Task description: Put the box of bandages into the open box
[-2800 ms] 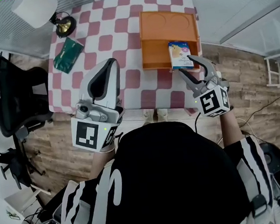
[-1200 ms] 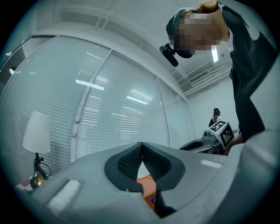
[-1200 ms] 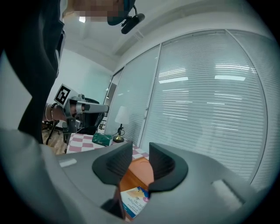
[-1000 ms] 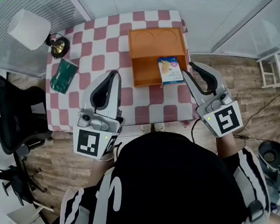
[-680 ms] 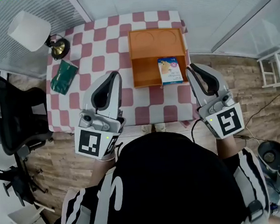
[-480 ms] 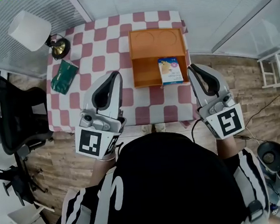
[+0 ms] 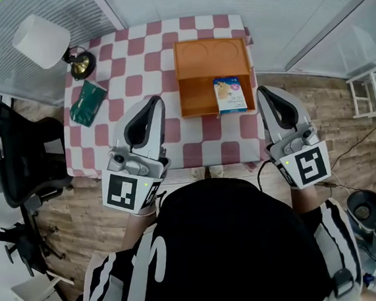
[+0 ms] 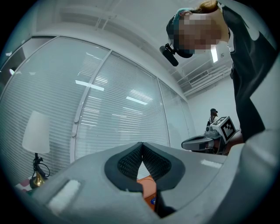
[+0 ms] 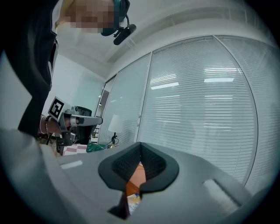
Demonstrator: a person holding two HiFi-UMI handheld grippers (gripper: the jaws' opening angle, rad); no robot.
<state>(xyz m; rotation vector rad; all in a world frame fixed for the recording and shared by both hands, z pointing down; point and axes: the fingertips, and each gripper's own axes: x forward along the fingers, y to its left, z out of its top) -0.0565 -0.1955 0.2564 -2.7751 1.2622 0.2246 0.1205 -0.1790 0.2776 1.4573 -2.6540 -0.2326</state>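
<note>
A: What's around?
B: A red-checked bench [image 7: 133, 59], wooden floor [image 7: 62, 218], window blinds [image 7: 160, 0].
A: And the box of bandages [image 7: 229, 95]?
B: Inside the open box [image 7: 196, 96], near the right tool [image 7: 262, 93], whose jaws have just closed together, empty. The left tool [image 7: 155, 102] is together too.

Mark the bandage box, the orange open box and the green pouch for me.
bandage box [image 7: 229, 95], head view, middle of its printed top face.
orange open box [image 7: 198, 96], head view, bare floor of its lower compartment.
green pouch [image 7: 88, 103], head view, its middle.
</note>
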